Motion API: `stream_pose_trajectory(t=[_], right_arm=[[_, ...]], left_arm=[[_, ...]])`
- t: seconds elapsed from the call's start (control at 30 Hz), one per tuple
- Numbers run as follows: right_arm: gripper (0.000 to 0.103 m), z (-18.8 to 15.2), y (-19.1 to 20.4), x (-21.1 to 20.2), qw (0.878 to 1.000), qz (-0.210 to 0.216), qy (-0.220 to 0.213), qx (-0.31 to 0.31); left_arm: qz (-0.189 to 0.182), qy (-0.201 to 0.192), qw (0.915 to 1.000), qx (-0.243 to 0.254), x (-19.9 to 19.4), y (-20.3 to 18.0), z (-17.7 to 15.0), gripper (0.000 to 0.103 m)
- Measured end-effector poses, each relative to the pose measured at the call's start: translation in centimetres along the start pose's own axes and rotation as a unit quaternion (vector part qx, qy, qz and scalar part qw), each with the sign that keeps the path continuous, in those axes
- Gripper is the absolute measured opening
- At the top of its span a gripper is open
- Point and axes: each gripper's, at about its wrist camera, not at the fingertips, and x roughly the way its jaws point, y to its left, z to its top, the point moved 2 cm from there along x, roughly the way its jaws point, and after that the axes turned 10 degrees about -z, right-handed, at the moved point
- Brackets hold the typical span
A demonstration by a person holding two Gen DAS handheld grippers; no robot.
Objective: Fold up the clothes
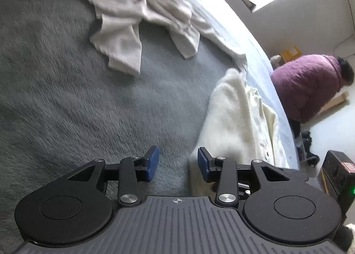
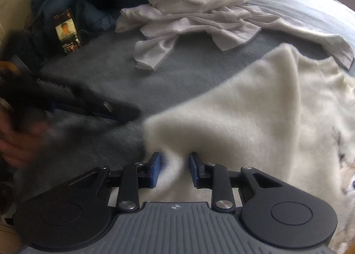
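Here, right gripper [image 2: 174, 169] jaws apart over fluffy cream sweater [image 2: 255, 116], grey bedspread [image 2: 106, 72]

I note a fluffy cream sweater [image 2: 255, 116] lying spread near the bed's near edge, one part raised in a peak. A white shirt [image 2: 195, 16] lies crumpled further in, sleeves sprawled.

Blanket [image 1: 66, 98] beneath both claws: grey-blue plush, matt, brushed nap. Sweater [image 2: 255, 120] at right claw [image 2: 174, 168]: cream, fuzzy knit. Shirt [image 2: 199, 16] beyond: thin, smooth white cloth, creased. Claw bodies: matt black plastic, bright metal pivots.
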Motion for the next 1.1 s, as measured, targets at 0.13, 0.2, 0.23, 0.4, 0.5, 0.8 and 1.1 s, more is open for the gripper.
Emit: stream_pose_trajectory(t=[0.13,0.2,0.23,0.4,0.5,0.8,1.1], right_arm=[[0.03,0.8,0.0,-3.3,1.0,-0.007,-0.016,0.014],[0.03,0.9,0.1,-5.1,1.0,-0.006,-0.015,0.021],[0.03,0.8,0.1,-5.3,1.0,-0.006,-0.01,0.024],[0.03,-0.1,0.5,-3.1,0.999,-0.015,0.027,0.034],[0.029,-1.4,0.9,-2.8,0.998,-0.017,0.042,0.045],[0.028,-6.2,3.4,-7.6,0.994,0.007,0.089,0.064],[0.024,-8.3,5.5,-5.8,0.995,-0.004,0.081,0.051]], left_arm=[[0.01,0.011,0.9994,0.032,-0.2,-2.1,0.7,0.04],[0.015,0.031,0.998,0.053,0.5,-3.1,0.9,0.04],[0.017,0.042,0.9969,0.065,1.0,-3.6,1.0,0.04],[0.043,0.088,0.9899,0.103,4.0,-4.0,0.9,0.041],[0.059,0.106,0.9862,0.112,5.0,-3.7,0.9,0.042],[0.057,0.107,0.9862,0.113,4.3,-3.6,1.6,0.043],[0.062,0.122,0.98,0.144,5.7,-3.9,1.8,0.043]])
